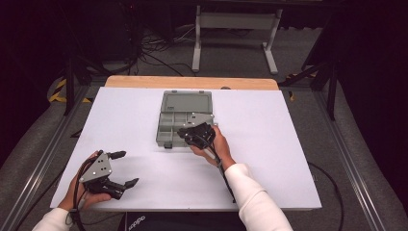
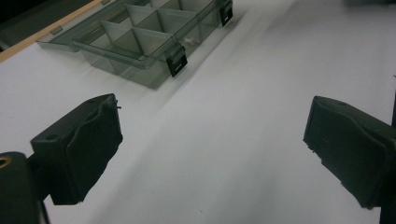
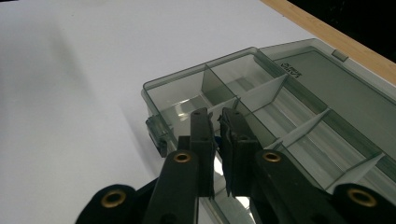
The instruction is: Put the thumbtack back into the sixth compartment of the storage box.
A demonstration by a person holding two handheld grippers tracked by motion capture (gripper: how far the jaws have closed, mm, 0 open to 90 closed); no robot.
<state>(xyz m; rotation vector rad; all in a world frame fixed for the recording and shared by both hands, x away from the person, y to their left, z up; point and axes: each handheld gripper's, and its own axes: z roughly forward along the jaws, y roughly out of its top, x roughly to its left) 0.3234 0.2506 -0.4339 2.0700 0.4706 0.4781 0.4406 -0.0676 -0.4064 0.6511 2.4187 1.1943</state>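
Left gripper (image 1: 126, 169) gapes near table edge; right gripper (image 3: 218, 122) nearly closed over organizer box (image 1: 171, 118).

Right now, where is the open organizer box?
In the high view the box sits at the table's middle toward the far edge, lid folded back. The right gripper is over its near right corner; the left gripper rests near the front left.

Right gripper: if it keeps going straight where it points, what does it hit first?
Probably the compartment box: the right gripper, jaws nearly shut, points into its front compartments, likely a divider or the floor first. Depth is unclear.
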